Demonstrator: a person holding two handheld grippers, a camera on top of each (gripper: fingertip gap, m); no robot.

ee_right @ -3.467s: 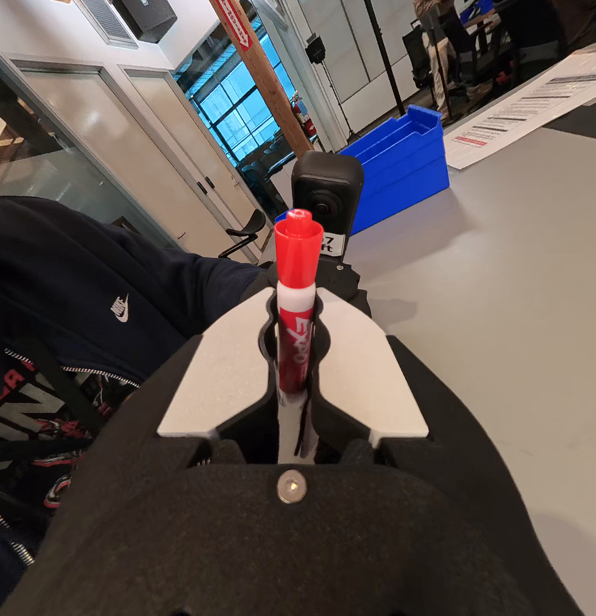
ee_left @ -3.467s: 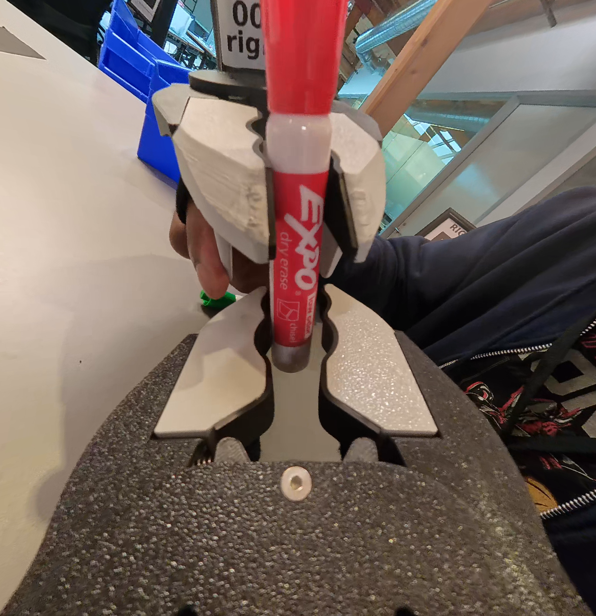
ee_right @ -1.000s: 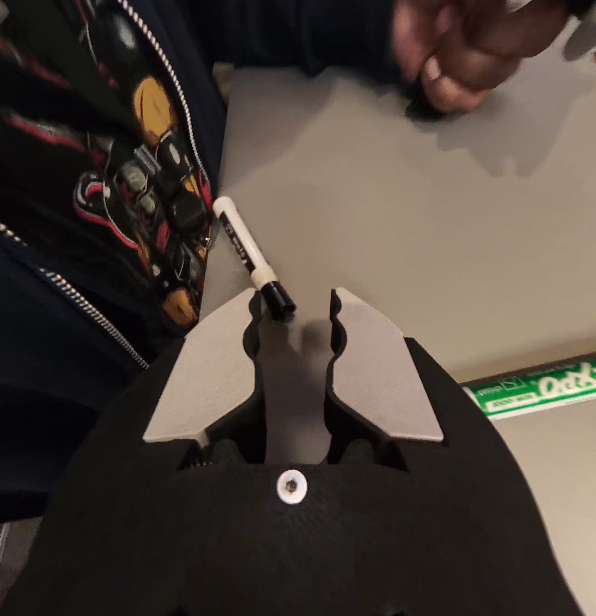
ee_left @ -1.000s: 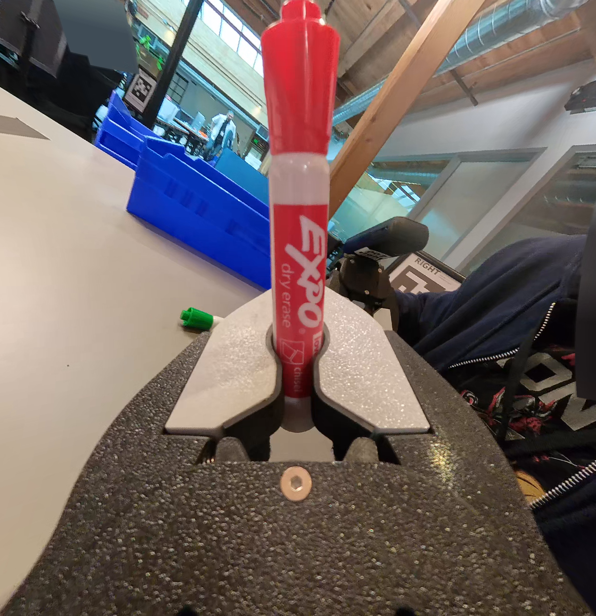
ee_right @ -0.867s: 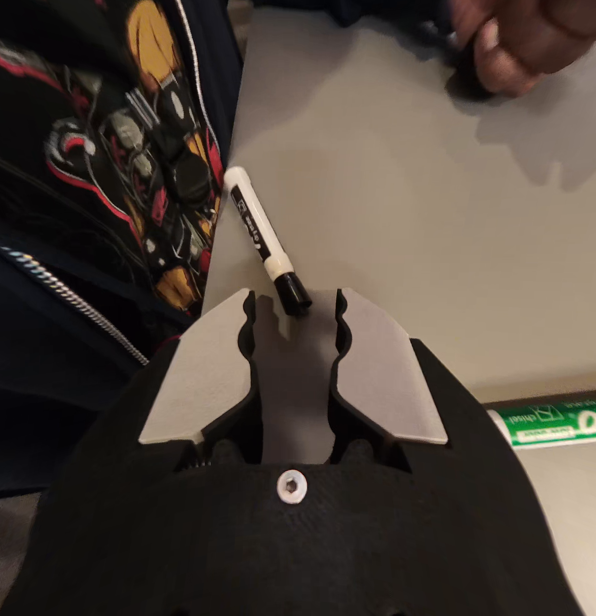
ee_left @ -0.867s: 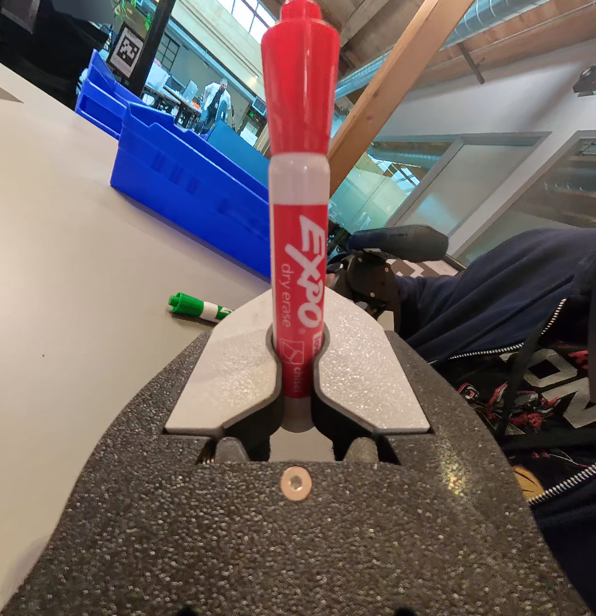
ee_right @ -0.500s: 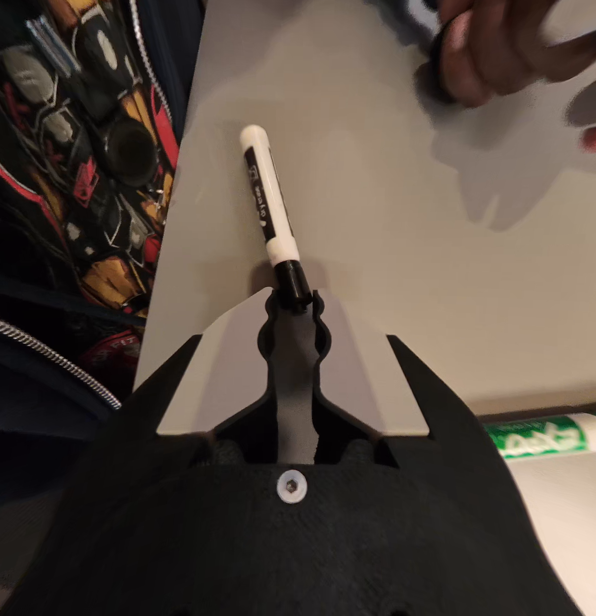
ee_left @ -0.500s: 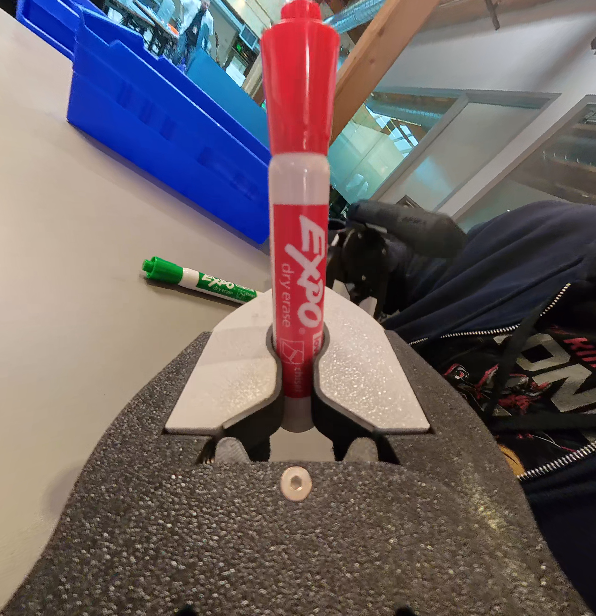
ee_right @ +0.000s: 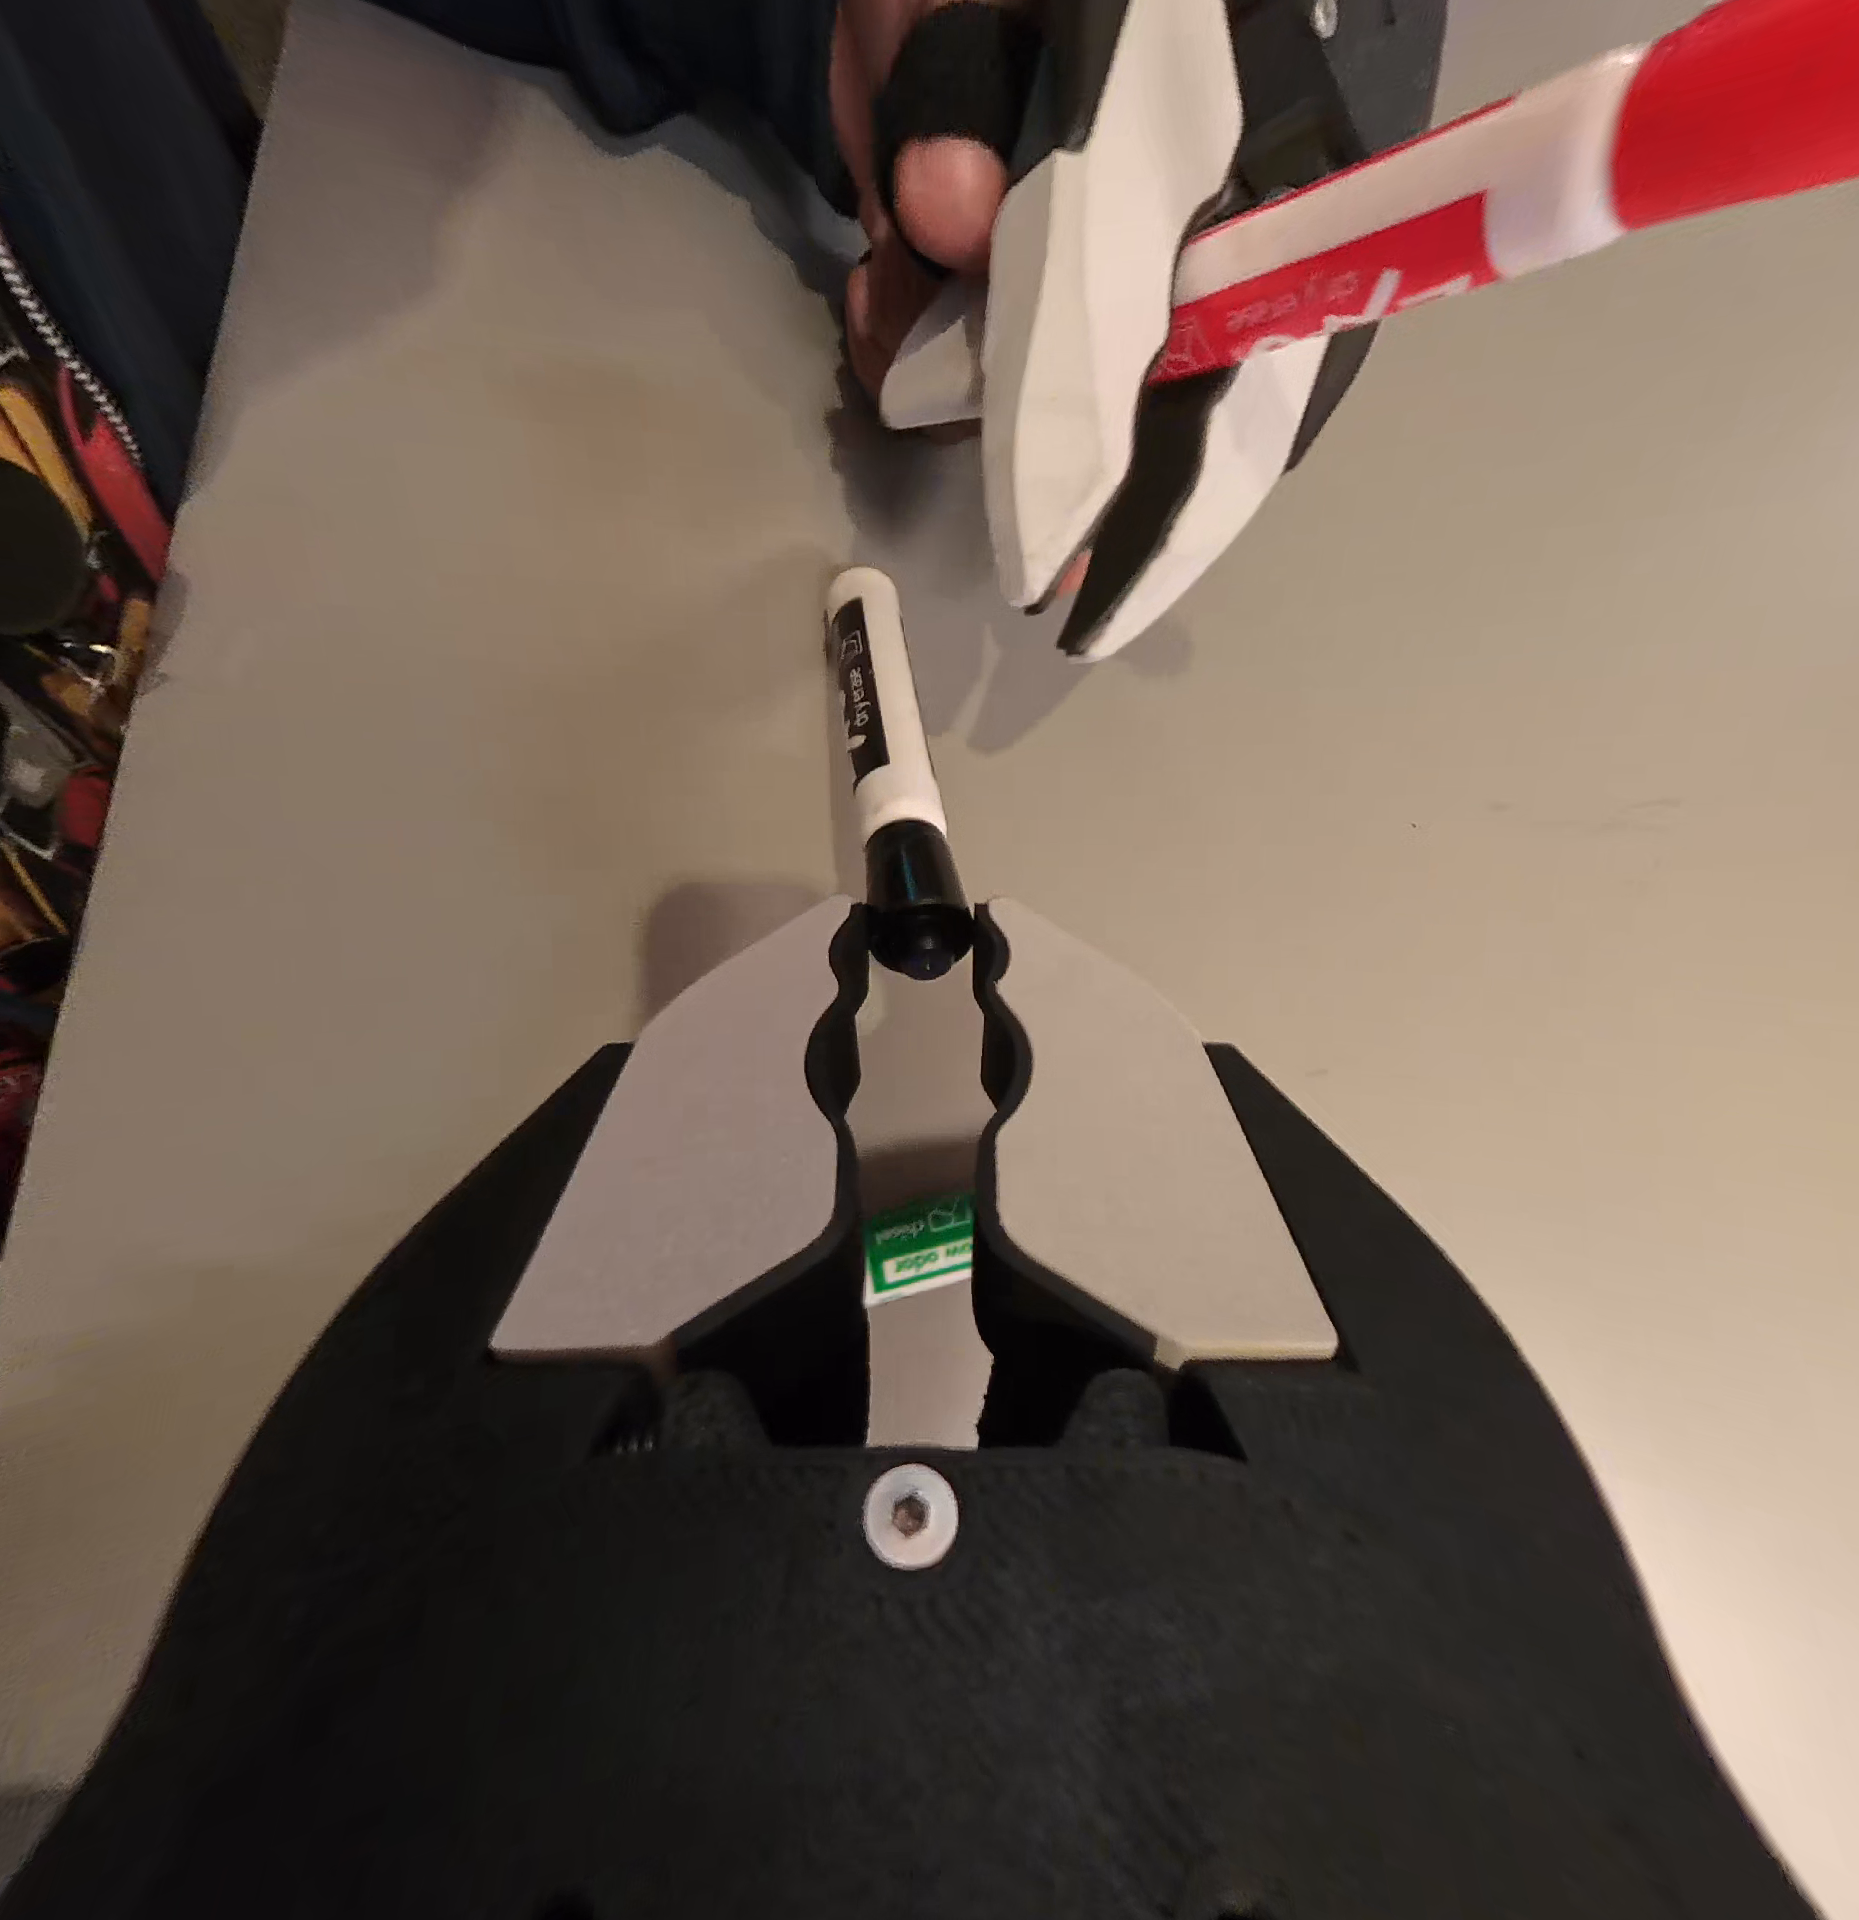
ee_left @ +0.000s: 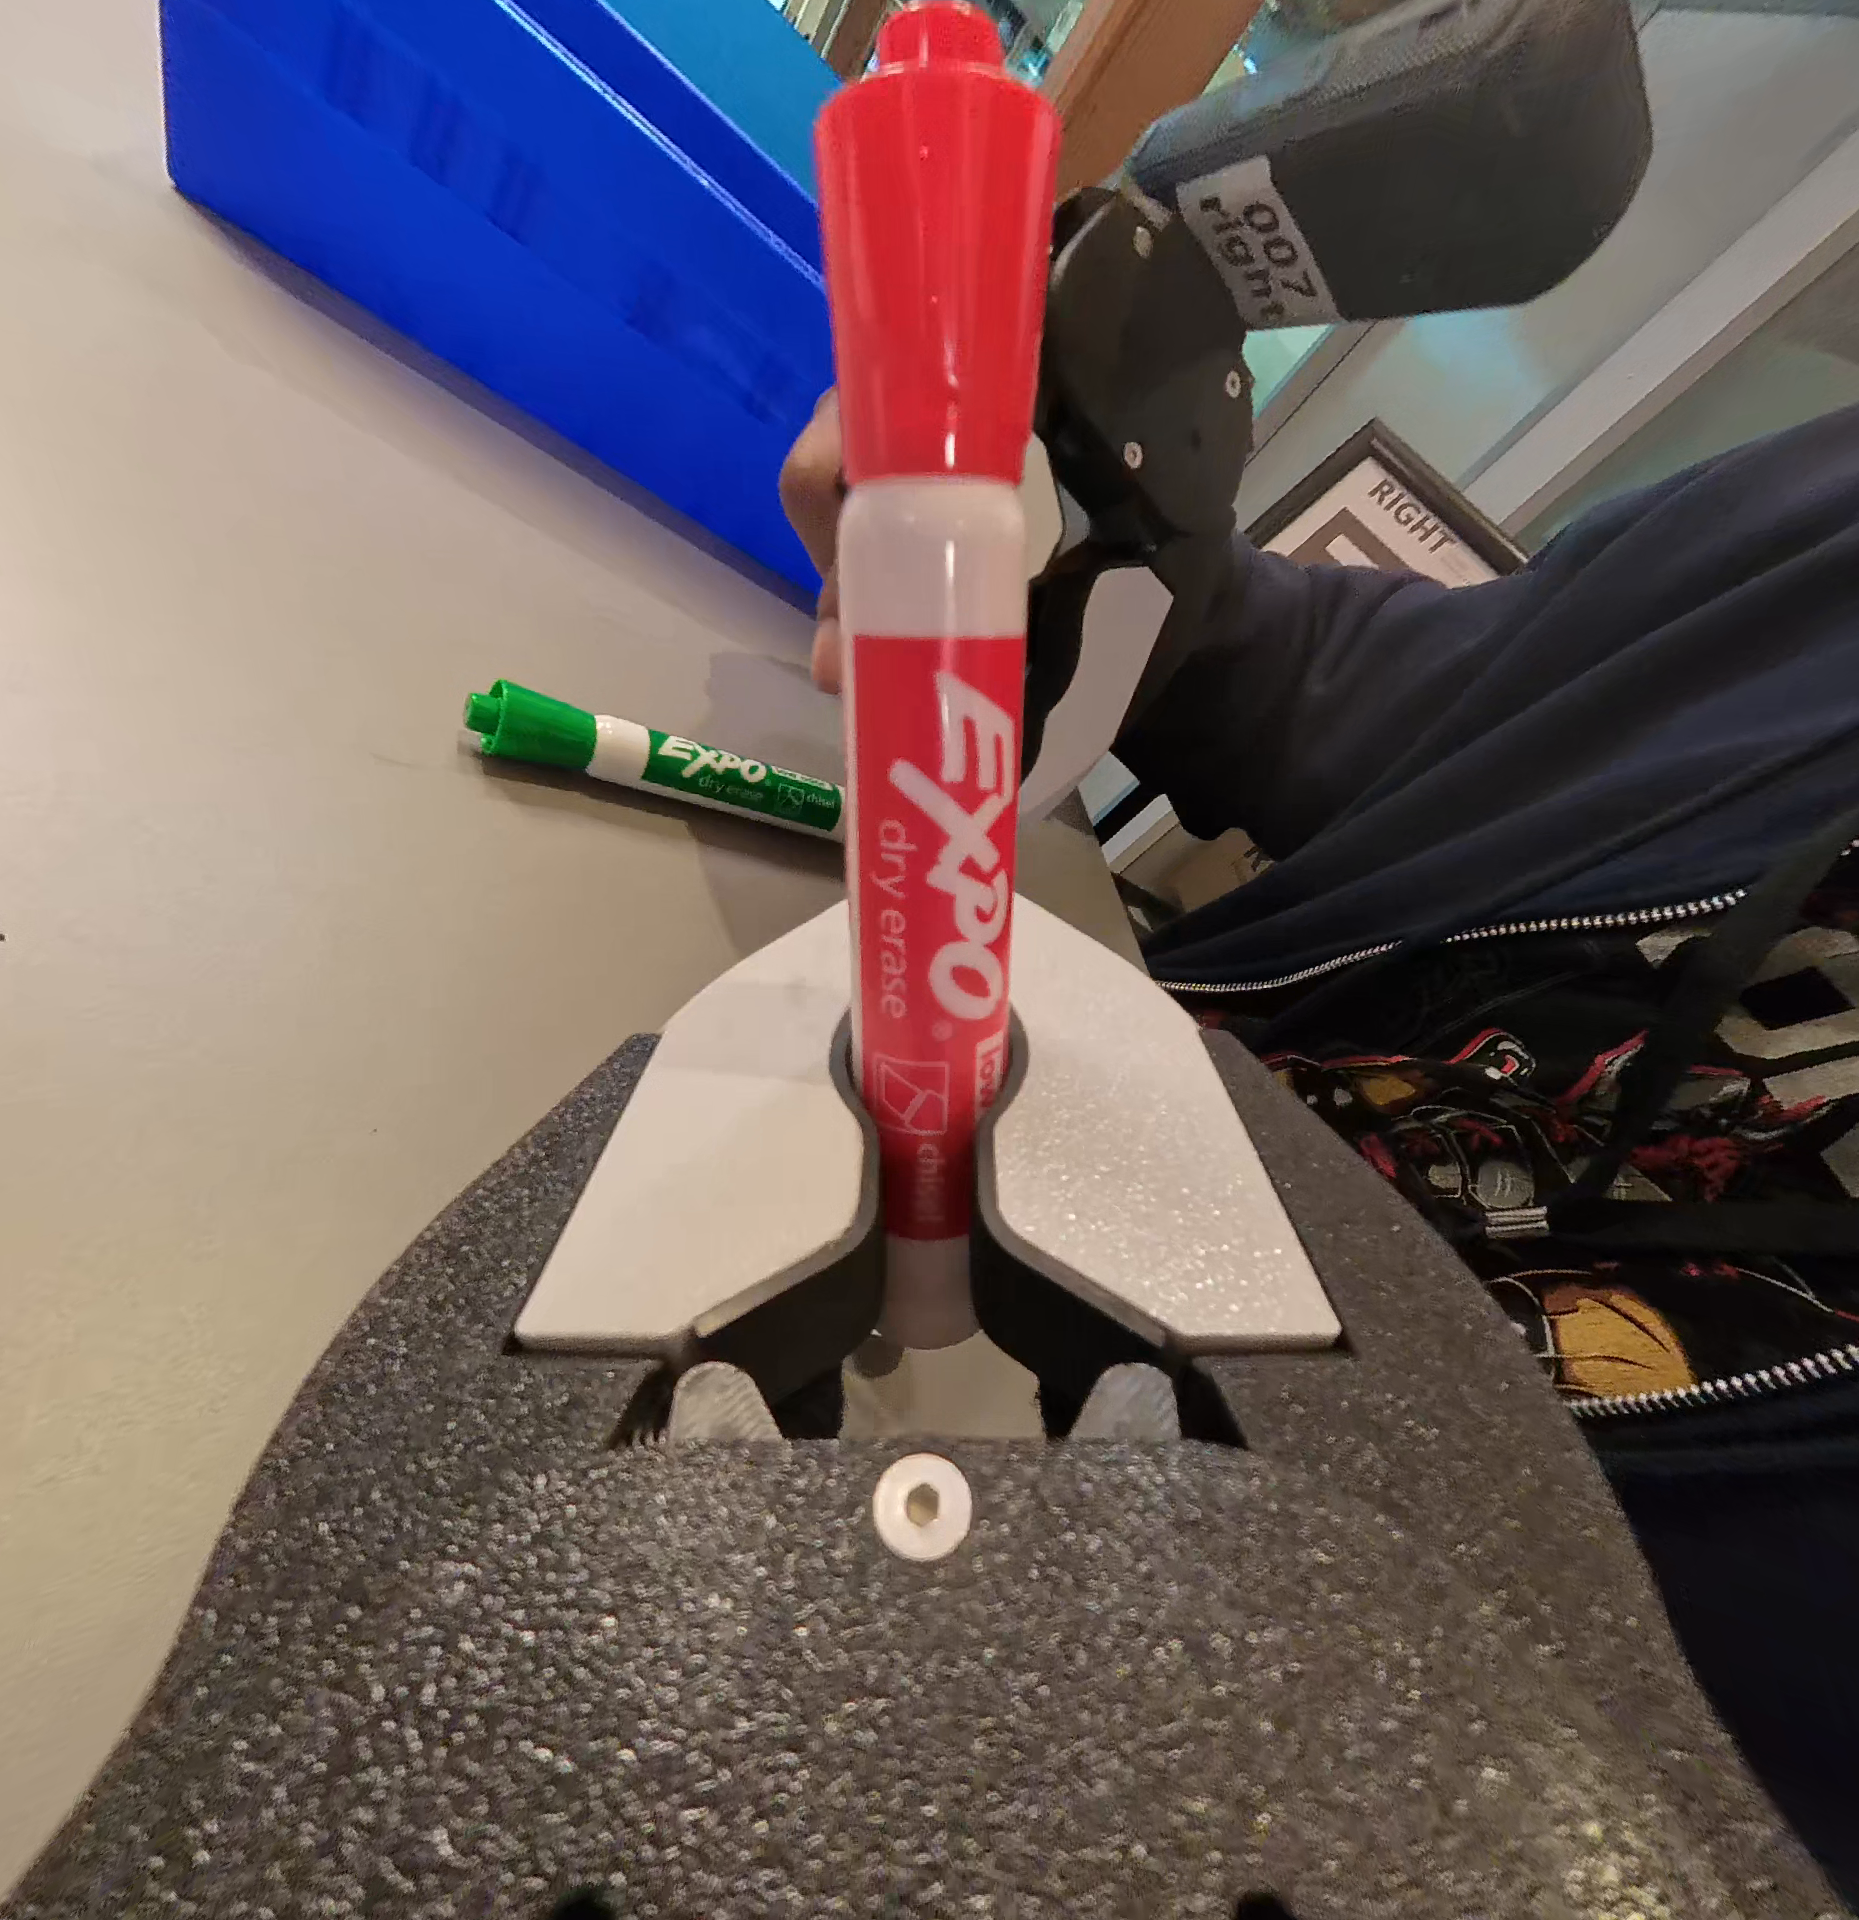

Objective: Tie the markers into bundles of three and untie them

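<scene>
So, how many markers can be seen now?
3: red marker clamped in the left gripper; black marker, its cap between the right gripper fingertips; green marker lying on the table.

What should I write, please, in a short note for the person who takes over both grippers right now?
Left gripper: shut on the red marker, raised off the table.
Right gripper: shut on the cap end of the black marker, which points away over the table.
Green marker: lies loose on the table, before the blue bin.
Done: two markers gripped.
Left: gather all three, tie, then untie.
</scene>
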